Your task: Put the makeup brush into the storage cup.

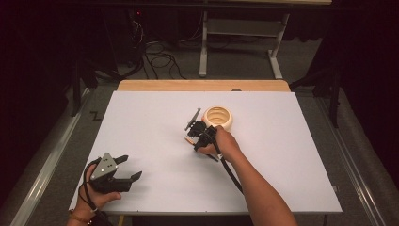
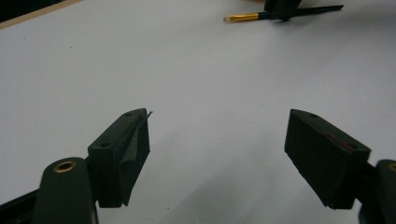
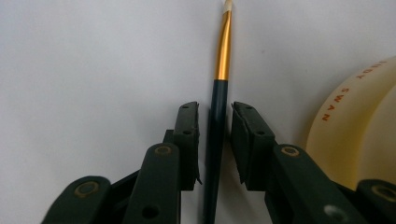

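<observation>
Right gripper view showed your right gripper (image 3: 215, 135) straddling the dark brush (image 3: 216, 140) on the white table (image 1: 150, 141), jaws narrow with slim gaps either side, just beside the cream holder (image 3: 355, 140), while your left gripper (image 2: 217, 154) gaped wide.

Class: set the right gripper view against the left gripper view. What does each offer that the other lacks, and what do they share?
Right gripper view: the right tongs stand either side of the paintbrush, on its dark handle, with slim gaps left. A cream pot lettered SWAN sits beside them. Left gripper view: the left tongs are wide open, with nothing between them, over the white table. Shared: the white table and the gold-collared paintbrush.
</observation>
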Available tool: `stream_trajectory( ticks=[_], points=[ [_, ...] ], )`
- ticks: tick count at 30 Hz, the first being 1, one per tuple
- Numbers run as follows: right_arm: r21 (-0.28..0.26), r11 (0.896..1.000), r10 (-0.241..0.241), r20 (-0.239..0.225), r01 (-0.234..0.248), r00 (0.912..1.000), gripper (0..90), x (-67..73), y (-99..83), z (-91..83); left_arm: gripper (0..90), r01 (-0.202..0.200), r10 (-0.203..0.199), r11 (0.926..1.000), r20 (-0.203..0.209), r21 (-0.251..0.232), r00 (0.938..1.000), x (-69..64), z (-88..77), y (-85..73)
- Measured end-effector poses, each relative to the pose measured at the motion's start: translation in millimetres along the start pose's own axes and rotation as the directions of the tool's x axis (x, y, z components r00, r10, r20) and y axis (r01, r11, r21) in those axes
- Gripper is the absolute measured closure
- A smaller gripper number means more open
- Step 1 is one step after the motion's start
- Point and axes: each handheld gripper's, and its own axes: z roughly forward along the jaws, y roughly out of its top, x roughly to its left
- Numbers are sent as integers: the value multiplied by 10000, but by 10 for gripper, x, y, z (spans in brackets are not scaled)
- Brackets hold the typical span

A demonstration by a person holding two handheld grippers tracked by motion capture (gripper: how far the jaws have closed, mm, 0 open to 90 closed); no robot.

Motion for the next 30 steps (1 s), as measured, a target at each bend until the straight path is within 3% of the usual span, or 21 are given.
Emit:
stream_trajectory(
  ticks=[6, 10, 18, 30],
  points=[
    [117, 9999, -42, 134, 40, 9999, 764, 13, 46, 15, 229, 7, -7, 10000, 45, 41, 10000, 4, -1, -7],
    [90, 10000, -35, 70, 35, 10000, 844, 27, 38, 13, 229, 5, -6, 10000, 55, 56, 10000, -1, 0, -5],
    [127, 9997, -199, 116, 198, 9997, 846, 39, 26, -5, 230, 8, -8, 10000, 50, 94, 10000, 0, -1, -10],
    [-562, 9979, -335, 43, 337, 9994, 846, 49, -42, -163, 229, 16, -16, 10000, 8, 79, 10000, 3, -16, -13]
  ],
)
